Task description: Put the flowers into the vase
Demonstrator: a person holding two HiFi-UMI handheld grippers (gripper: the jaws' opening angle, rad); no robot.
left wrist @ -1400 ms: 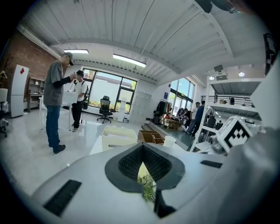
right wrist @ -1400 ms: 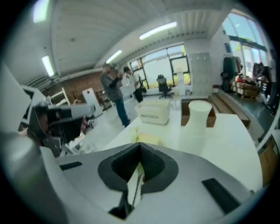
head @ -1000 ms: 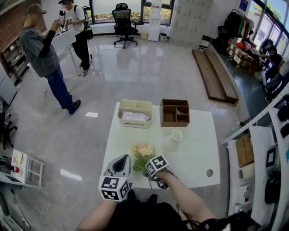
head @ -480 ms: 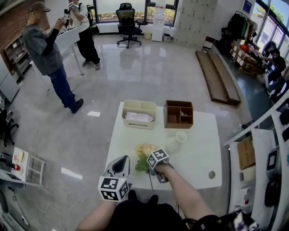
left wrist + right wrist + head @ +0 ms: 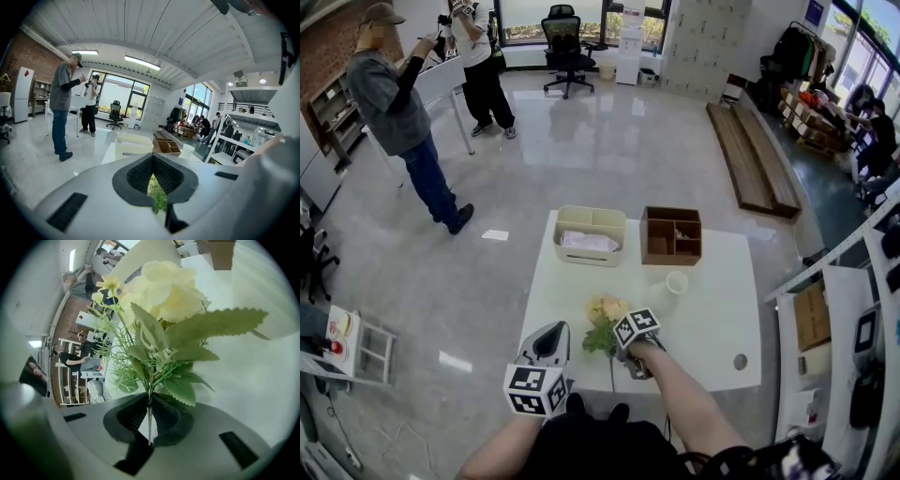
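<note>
Pinched the flowers (image 5: pixel 159 301) by the stem with closing right gripper (image 5: pixel 149 404) fingers; held left gripper (image 5: pixel 154 174) fingers together, empty.

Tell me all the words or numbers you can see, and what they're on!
No words or numbers can be read anywhere in these pictures.
Marker cubes: only black-and-white square patterns, no letters.
Blue sign on the far wall: too small to read.
</note>
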